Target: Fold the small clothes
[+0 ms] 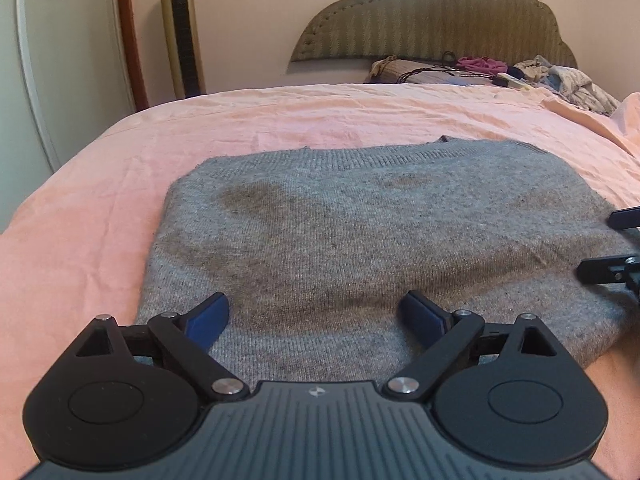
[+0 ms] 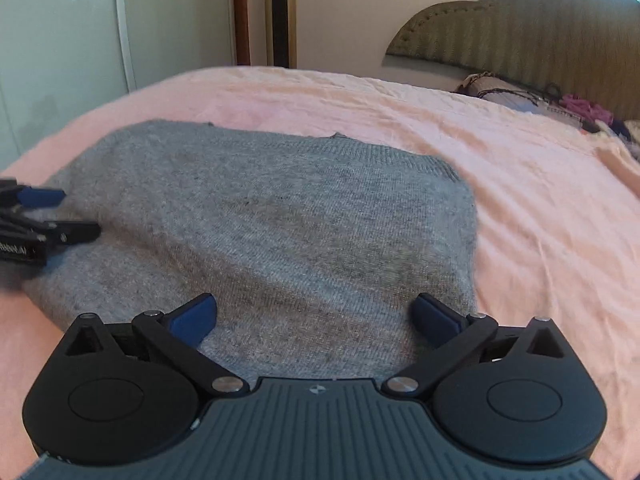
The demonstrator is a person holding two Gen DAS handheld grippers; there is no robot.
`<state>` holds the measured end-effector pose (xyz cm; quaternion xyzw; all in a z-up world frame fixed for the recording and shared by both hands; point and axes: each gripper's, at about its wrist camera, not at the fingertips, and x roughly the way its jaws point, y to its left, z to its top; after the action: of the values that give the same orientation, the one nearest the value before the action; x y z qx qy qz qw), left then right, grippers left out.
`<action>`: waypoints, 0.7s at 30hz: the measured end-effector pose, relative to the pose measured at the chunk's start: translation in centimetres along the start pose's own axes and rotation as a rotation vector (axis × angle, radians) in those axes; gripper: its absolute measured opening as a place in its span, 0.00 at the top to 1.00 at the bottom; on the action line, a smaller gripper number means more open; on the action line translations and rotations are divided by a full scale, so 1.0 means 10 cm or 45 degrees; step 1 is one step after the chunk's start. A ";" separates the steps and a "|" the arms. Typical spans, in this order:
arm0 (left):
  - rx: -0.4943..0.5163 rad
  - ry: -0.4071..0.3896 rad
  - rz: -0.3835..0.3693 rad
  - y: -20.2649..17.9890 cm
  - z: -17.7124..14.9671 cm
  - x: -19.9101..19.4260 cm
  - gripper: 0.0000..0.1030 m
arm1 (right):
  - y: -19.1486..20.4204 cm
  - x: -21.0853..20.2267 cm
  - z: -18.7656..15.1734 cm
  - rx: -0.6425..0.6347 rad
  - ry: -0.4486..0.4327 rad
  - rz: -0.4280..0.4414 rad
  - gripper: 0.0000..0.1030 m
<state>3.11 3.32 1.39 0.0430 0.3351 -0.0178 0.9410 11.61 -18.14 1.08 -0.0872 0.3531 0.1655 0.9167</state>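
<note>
A grey knit garment (image 1: 360,232) lies folded into a rough rectangle on the pink bedsheet (image 1: 120,184); it also fills the middle of the right wrist view (image 2: 280,232). My left gripper (image 1: 314,312) hovers open over the garment's near edge, its blue pads wide apart with nothing between them. My right gripper (image 2: 314,314) is open in the same way over the near right part. The right gripper's fingers show at the right edge of the left wrist view (image 1: 612,264), and the left gripper's fingers at the left edge of the right wrist view (image 2: 44,216).
A padded headboard (image 1: 432,20) stands at the far end, with a pile of clothes and cords (image 1: 500,72) at its foot. A gold tower fan (image 1: 182,28) and a pale wardrobe door (image 1: 48,60) stand to the left of the bed.
</note>
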 end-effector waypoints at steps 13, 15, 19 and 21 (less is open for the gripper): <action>-0.558 -0.191 -0.118 0.55 -0.32 -1.00 0.09 | -0.30 -0.64 -0.19 0.325 -0.033 0.207 0.03; -0.788 -0.141 -0.233 0.73 -0.59 -1.18 0.09 | -0.60 -0.95 -0.42 0.607 -0.089 0.353 0.00; -1.203 -0.054 -0.484 0.92 -1.03 -1.09 0.08 | -1.05 -1.05 -0.97 1.155 -0.055 0.550 0.00; -1.282 -0.124 -0.496 0.93 -1.04 -1.02 0.08 | -1.05 -0.94 -1.03 1.203 -0.028 0.541 0.00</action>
<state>-10.76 13.64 0.50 -0.4770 0.2601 -0.0311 0.8390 2.54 -33.04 0.32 0.4114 0.3896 0.1714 0.8060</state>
